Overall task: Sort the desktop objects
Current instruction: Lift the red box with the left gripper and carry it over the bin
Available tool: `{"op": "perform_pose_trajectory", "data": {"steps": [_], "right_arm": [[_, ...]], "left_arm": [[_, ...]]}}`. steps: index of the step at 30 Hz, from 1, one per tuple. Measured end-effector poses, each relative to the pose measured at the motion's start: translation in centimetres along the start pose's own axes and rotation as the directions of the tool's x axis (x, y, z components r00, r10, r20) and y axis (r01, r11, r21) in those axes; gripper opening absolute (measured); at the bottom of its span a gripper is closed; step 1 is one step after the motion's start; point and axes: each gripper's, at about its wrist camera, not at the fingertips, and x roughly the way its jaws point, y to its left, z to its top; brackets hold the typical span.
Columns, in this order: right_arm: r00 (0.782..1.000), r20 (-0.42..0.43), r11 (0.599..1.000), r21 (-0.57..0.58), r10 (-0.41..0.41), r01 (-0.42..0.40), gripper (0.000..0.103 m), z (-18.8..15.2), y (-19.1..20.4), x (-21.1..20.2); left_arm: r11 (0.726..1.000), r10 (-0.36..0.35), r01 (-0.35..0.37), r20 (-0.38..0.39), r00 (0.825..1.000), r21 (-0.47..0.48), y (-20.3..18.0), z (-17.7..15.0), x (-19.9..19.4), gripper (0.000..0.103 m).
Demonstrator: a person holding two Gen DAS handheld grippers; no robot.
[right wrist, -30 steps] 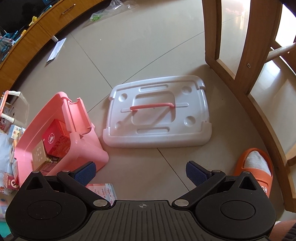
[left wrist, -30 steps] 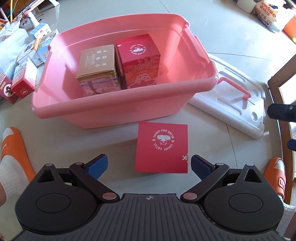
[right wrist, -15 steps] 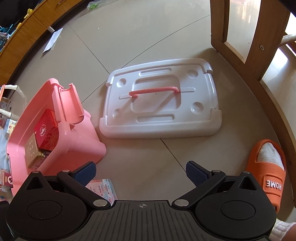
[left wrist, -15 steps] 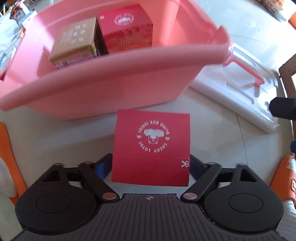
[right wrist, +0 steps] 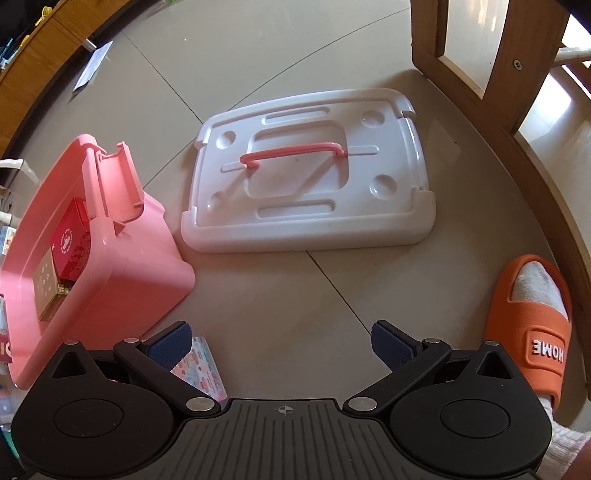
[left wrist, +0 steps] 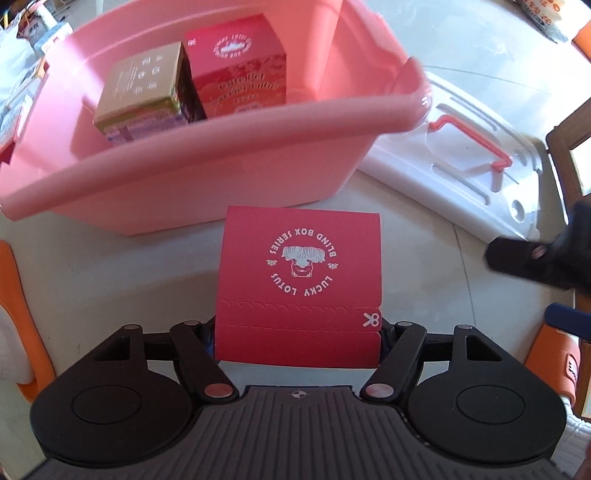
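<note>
A red "Lucky Lotus" blind box stands on the floor in front of the pink bin. My left gripper straddles the near end of this box, its jaws closing, and both pads meet the box's sides. Inside the bin stand a gold box and another red box. My right gripper hangs open over bare floor with nothing between its fingers. A pastel box lies under its left finger. That gripper also shows as a dark shape at the right of the left wrist view.
The bin's white lid with a pink handle lies flat on the floor right of the bin. A foot in an orange slipper is at the right, wooden chair legs behind it. Several small boxes lie left of the bin.
My left gripper came down over the red box and its jaws narrowed from wide open onto the box's sides. My right gripper sank toward the floor, still open.
</note>
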Motion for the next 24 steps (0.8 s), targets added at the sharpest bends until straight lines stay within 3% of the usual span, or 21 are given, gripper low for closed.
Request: {"op": "perform_pose_trajectory", "data": {"steps": [11, 15, 24], "right_arm": [[0.999, -0.044, 0.999, -0.039, -0.018, 0.017, 0.103, -1.8, -0.2, -1.1], [0.999, -0.045, 0.998, -0.064, -0.021, 0.018, 0.103, -2.4, 0.0, -1.8], [0.999, -0.024, 0.998, -0.053, -0.022, 0.021, 0.103, -2.9, -0.3, -3.4]], "left_arm": [[1.0, 0.013, -0.014, 0.032, 0.999, 0.027, 0.1, -1.5, -5.2, 0.072], [1.0, -0.002, 0.0, 0.059, 0.998, 0.026, 0.7, -0.2, -6.8, 0.072], [0.999, 0.019, -0.024, 0.101, 0.995, 0.048, 1.1, -0.3, -10.2, 0.072]]}}
